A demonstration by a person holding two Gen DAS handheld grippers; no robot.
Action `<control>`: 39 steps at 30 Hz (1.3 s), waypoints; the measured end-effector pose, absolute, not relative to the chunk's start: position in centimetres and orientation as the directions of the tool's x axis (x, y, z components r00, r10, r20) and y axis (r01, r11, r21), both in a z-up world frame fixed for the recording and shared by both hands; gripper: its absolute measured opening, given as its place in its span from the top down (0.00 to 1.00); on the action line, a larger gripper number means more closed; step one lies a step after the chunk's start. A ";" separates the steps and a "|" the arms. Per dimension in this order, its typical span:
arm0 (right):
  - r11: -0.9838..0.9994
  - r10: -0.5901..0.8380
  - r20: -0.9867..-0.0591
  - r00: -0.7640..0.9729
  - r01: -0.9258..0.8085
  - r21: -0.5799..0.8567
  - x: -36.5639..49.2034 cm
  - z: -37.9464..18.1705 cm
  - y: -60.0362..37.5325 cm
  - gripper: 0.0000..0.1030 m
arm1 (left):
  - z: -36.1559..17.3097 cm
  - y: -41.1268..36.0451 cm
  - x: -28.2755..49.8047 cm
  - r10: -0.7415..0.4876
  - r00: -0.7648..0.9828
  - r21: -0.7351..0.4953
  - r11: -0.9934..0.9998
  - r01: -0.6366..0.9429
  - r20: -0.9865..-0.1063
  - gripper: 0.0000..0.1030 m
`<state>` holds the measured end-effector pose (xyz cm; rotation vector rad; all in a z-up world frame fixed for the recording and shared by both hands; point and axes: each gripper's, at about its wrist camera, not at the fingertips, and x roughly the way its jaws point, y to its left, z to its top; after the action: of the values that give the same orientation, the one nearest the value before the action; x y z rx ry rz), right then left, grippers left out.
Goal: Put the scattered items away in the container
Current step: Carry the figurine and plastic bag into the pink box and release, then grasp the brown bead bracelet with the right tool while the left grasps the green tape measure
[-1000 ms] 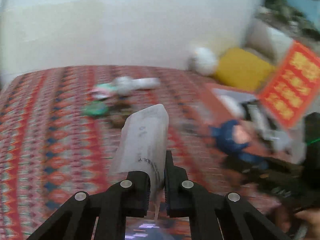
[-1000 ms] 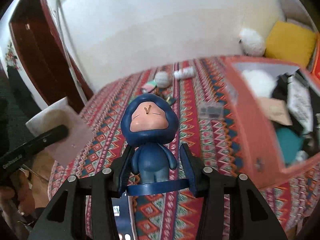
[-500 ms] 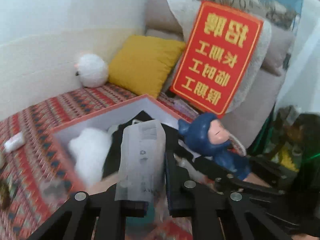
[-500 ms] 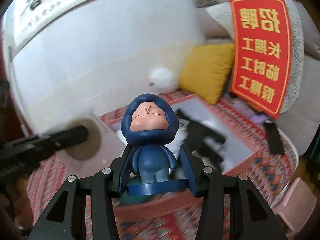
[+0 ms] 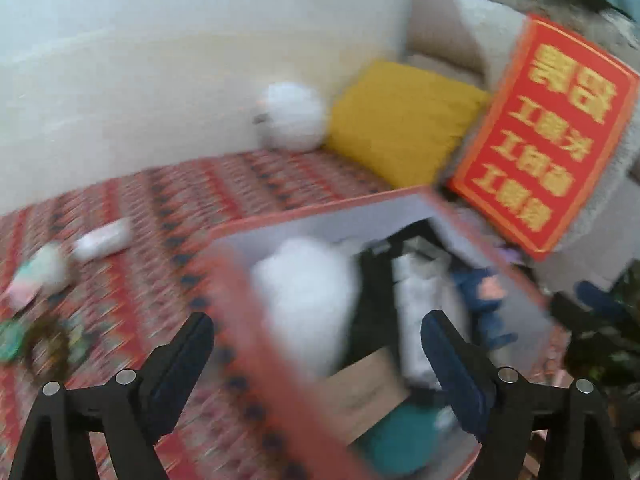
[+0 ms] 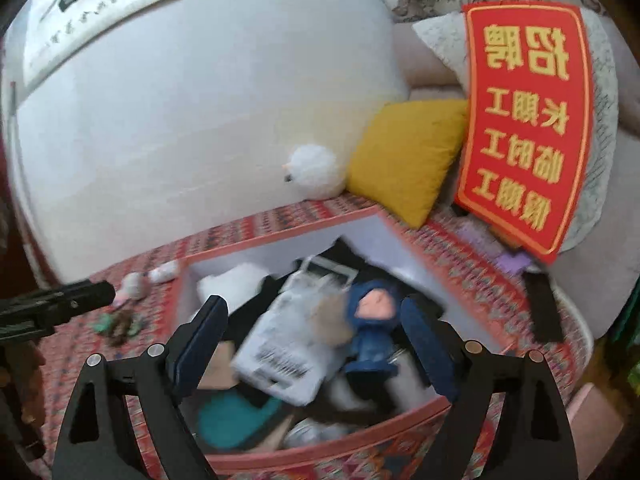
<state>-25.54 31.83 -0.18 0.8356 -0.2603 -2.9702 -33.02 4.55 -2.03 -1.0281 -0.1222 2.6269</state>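
- Right wrist view: my right gripper is spread wide w/ nothing between the pads, hanging over the red-rimmed box. The blue hooded figurine sits inside the box, leaning toward the right-hand side, beside a white packet w/ a barcode.
- Left gripper is also wide open and empty, above the box's near-left rim; frame is motion-blurred, so fine detail is unreliable.
- Box contents, as far as I can tell: white fluffy thing, dark items, a teal object, a brown card-like piece. It's getting full.
- Step in hand, my read: both drops look done, so clear the box and go for what remains loose on the patterned bed cover.
- To do it well: lift both grippers straight up before swinging left so the fingers don't catch the rim or drag the packet out. Keep them open for the next pick, and slow down, since blur makes aiming hard.
- Left wrist view gives me the leftovers nearest: a white tube-like item, a pale pink/green thing, and a green/brown clutter at the left edge. Too smeared to ID.
- Right view shows the same group only small and far off, but it alone shows the barcode packet sharply, the left tool's black body at the left edge, a dark flat object and purple item on the bed's right side.
- Yellow cushion, white plush ball and red sign appear in both; I judge they're not part of the tidy.
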 end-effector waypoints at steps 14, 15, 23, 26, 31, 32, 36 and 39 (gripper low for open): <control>-0.923 -0.370 -0.612 -0.699 0.350 0.158 -21.9 -3.1 12.1 0.12 | -8.0 -19.2 -23.0 -0.007 -0.692 -0.087 -0.991 0.100 -0.722 0.13; -0.915 -0.384 -0.625 -0.680 0.370 0.160 -22.1 -3.7 10.7 0.12 | -8.3 -20.5 -23.0 -0.016 -0.690 -0.090 -0.989 0.117 -0.723 0.13; -0.895 -0.425 -0.705 -0.569 0.382 0.231 -28.8 -8.0 3.9 0.21 | -12.5 -25.7 -26.9 -0.043 -0.666 -0.061 -0.989 0.132 -0.744 0.13; -0.890 -0.431 -0.726 -0.536 0.386 0.243 -32.8 -9.9 1.0 0.34 | -14.8 -26.1 -30.3 -0.023 -0.644 -0.055 -0.993 0.101 -0.764 0.13; -0.892 -0.404 -0.760 -0.509 0.405 0.203 -39.4 -12.9 -3.6 0.39 | -17.9 -26.2 -35.3 0.008 -0.615 -0.061 -0.996 0.065 -0.788 0.13; -0.894 -0.398 -0.768 -0.502 0.401 0.201 -41.0 -13.8 -4.7 0.39 | -18.5 -26.2 -36.3 0.014 -0.611 -0.064 -0.996 0.060 -0.792 0.13; -0.909 -0.360 -0.798 -0.483 0.375 0.183 -46.1 -17.0 -7.7 0.39 | -20.5 -26.4 -39.6 0.024 -0.591 -0.062 -0.997 0.044 -0.806 0.13; -0.919 -0.315 -0.821 -0.477 0.369 0.138 -48.6 -19.4 -9.4 0.50 | -21.6 -26.8 -41.0 0.035 -0.589 -0.074 -0.996 0.043 -0.807 0.13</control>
<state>-48.61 -9.42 -19.39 1.3173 0.0807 -2.4024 -40.97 -26.75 -21.56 -1.4259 -0.1349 2.8008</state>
